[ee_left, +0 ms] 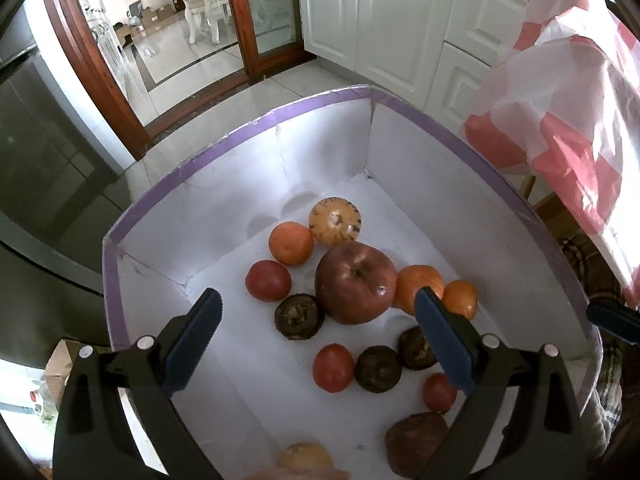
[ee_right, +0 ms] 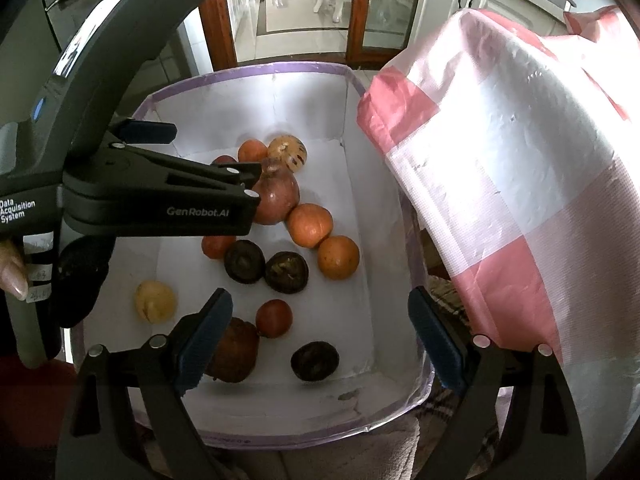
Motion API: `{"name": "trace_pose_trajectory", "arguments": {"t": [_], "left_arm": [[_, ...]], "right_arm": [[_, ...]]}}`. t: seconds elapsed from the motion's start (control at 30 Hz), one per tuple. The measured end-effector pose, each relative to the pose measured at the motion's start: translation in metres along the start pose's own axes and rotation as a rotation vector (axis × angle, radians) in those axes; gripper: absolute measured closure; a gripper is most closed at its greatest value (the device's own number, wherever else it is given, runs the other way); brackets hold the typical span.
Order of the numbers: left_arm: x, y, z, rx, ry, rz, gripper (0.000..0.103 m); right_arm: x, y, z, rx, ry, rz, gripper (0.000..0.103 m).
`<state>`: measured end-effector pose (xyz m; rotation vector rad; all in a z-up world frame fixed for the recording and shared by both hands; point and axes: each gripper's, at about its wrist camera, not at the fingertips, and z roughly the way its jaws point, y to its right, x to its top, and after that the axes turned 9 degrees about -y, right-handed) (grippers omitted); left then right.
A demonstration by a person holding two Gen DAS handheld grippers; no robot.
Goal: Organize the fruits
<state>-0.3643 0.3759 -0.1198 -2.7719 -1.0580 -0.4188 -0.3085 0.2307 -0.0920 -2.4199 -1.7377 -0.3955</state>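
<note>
Left tongs: wide open, holding nothing.
Right tongs: wide open too.
Big apple: sits between left tips, lower down in the box.

Two wrist fisheyes, both angled down into the same white box.

Left wrist view: close above the box's near-left edge, facing its far corner and the doorway. Right wrist view: higher, back over the near edge, facing the far wall. Both views share the box floor, the big apple, and the checked cloth by the right edge.
</note>
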Motion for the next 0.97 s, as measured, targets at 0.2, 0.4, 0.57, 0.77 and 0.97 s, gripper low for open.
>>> {"name": "trace_pose_trajectory", "arguments": {"t": [0.2, 0.4, 0.57, 0.77, 0.97], "left_arm": [[0.003, -0.002, 0.003, -0.004, -0.006, 0.003, 0.006], [0.004, -0.004, 0.005, -0.004, -0.011, 0.000, 0.006], [0.006, -0.006, 0.007, -0.002, -0.016, -0.003, 0.006], [0.007, -0.006, 0.010, 0.004, -0.019, 0.002, 0.006], [0.008, -0.010, 0.013, -0.010, -0.033, -0.013, 0.006]], "right_arm": [[0.000, 0.000, 0.002, 0.002, -0.008, 0.003, 0.016], [0.000, 0.001, 0.004, 0.004, -0.013, 0.006, 0.016], [0.000, 0.000, 0.006, 0.005, -0.017, 0.008, 0.016], [0.001, 0.000, 0.006, 0.005, -0.017, 0.010, 0.016], [0.001, 0.001, 0.005, 0.005, -0.016, 0.010, 0.016]]}}
